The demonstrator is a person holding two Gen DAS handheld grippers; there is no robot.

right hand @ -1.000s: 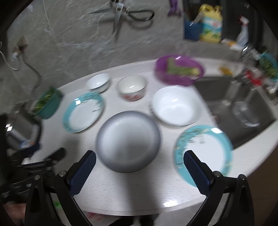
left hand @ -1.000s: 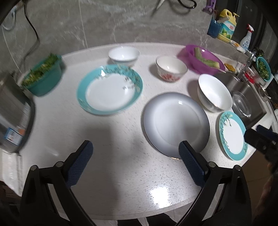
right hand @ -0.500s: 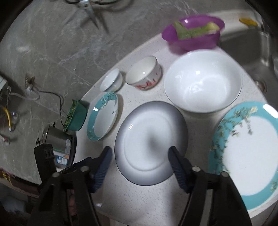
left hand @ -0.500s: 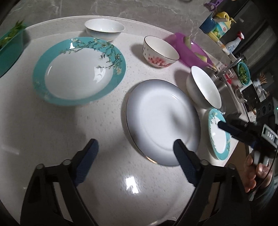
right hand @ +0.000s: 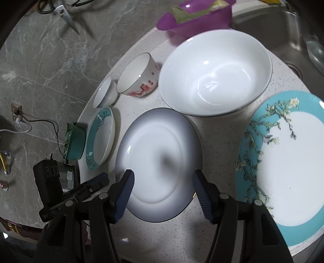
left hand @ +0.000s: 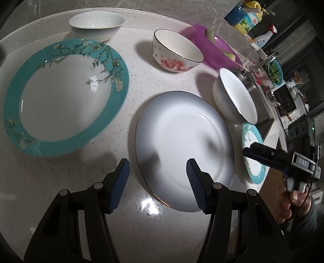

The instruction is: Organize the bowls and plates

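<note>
Grey-white glazed ceramic plate (left hand: 183,149) lies flat mid-counter — stiff, slick, breakable, best pinched at its rim. Left gripper (left hand: 158,174) has been closing; right gripper (right hand: 162,183) likewise half-open — both hold nothing.

Overhead glare on countertop (left hand: 149,204), soft shadows, fisheye-bent edges, perhaps slight motion blur

Pale speckled counter (left hand: 60,202) with a rounded edge in front of me, glossy, overhead light glaring off it; grey veined marble wall (right hand: 40,60) behind; scissors (right hand: 64,10) hanging on it; wall socket (right hand: 16,113) with cables plugged in; steel sink (right hand: 293,30) set in the counter to my right; dark cabinets (left hand: 299,50) beyond the sink.
</note>
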